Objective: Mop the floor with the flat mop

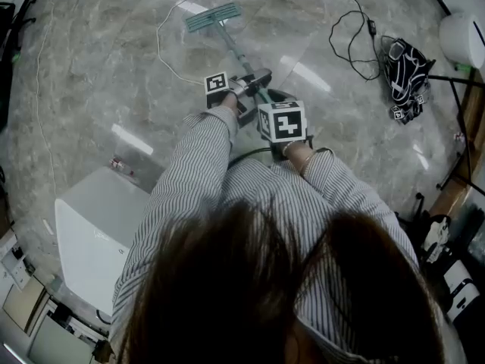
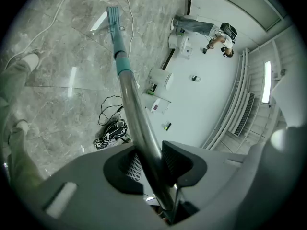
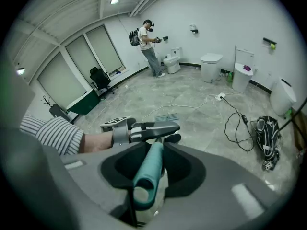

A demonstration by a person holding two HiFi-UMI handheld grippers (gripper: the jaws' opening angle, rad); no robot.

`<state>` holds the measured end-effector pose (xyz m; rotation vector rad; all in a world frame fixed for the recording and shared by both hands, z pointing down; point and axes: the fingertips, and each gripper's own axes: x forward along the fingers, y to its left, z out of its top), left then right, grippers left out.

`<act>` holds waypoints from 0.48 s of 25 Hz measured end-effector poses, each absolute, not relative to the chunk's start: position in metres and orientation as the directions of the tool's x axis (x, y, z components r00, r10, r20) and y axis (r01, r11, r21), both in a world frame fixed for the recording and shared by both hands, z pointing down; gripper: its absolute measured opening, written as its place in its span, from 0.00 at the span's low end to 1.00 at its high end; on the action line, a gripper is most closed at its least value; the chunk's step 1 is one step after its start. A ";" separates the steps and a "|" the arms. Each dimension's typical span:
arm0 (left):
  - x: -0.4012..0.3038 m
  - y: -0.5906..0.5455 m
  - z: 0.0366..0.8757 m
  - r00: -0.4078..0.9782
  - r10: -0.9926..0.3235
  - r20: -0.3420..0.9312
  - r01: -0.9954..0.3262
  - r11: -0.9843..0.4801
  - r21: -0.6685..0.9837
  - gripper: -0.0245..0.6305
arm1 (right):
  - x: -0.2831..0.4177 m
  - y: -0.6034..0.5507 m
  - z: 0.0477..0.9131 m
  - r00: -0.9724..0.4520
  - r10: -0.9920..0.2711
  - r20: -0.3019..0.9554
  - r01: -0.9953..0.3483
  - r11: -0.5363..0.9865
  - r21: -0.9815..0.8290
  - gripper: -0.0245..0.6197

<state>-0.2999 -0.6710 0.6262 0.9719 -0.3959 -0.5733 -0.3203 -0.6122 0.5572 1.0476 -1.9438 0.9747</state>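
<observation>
Striped sleeves (image 1: pixel 189 165) nearest; right claw (image 3: pixel 149 164) clamped on teal end grip (image 3: pixel 146 178) of flat mop (image 1: pixel 227 46), left claw (image 2: pixel 152 162) lower on shaft (image 2: pixel 130 104), for steering pad (image 1: pixel 214 17) across floor (image 1: pixel 91 74).

Mop head (image 1: pixel 214 16): teal, lying flat on grey floor (image 1: pixel 98 67).
Pole (image 2: pixel 136 114): metal, slanted up from head.
Grip (image 3: pixel 148 174): teal, top end.

No word, number or brand can be read in any of the views. The cube (image 1: pixel 217 82) of the left gripper (image 2: pixel 152 166) and the cube (image 1: pixel 283 121) of the right gripper (image 3: pixel 146 169) carry only black-and-white square patterns, not letters. The white box (image 1: pixel 91 241) has a faint mark on its top, too small to read.
</observation>
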 end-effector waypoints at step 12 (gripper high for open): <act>-0.301 -0.672 0.625 0.763 -0.644 0.052 0.302 0.426 0.853 0.21 | -0.319 -0.612 0.557 -0.418 -0.347 0.840 -0.873 0.409 -0.265 0.22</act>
